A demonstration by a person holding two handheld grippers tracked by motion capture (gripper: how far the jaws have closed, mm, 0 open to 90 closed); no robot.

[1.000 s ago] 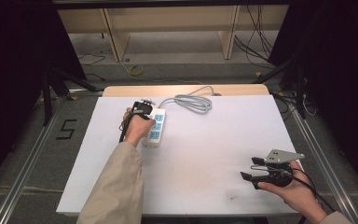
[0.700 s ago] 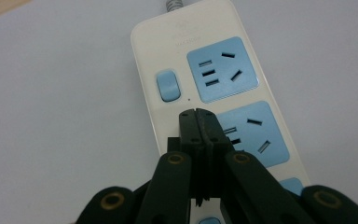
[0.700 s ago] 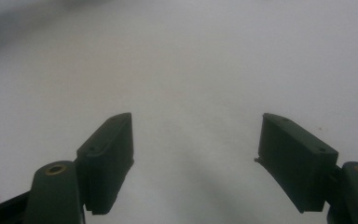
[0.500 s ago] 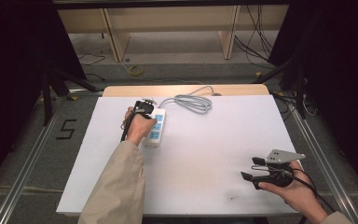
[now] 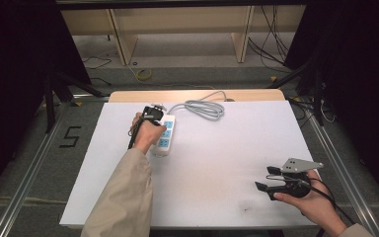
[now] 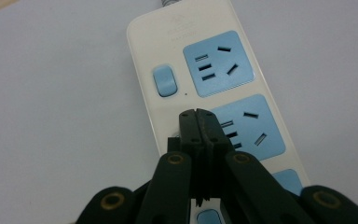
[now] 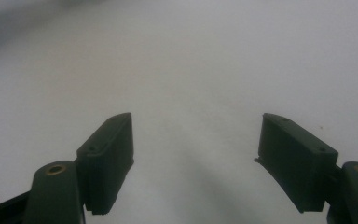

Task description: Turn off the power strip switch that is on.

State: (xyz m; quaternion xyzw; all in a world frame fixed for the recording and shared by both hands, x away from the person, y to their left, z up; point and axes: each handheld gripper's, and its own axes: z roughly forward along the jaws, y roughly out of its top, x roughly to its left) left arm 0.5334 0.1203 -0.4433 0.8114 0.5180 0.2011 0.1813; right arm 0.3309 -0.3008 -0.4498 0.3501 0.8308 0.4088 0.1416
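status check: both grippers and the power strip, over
Left gripper shut, empty, tips over the power strip beside its second blue outlet. Right gripper open, idle near the table's right front edge. Strip flat, cord coiled behind. Nothing in the way.

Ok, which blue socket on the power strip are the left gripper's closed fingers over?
The second socket from the cord end of the power strip. The shut left gripper overlaps its left edge; the first socket, beside the fully visible switch, lies beyond the tips.

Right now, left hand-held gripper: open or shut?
Shut. In the left gripper view the left hand-held gripper has its two black jaws pressed together, nothing between them, tips over the power strip.
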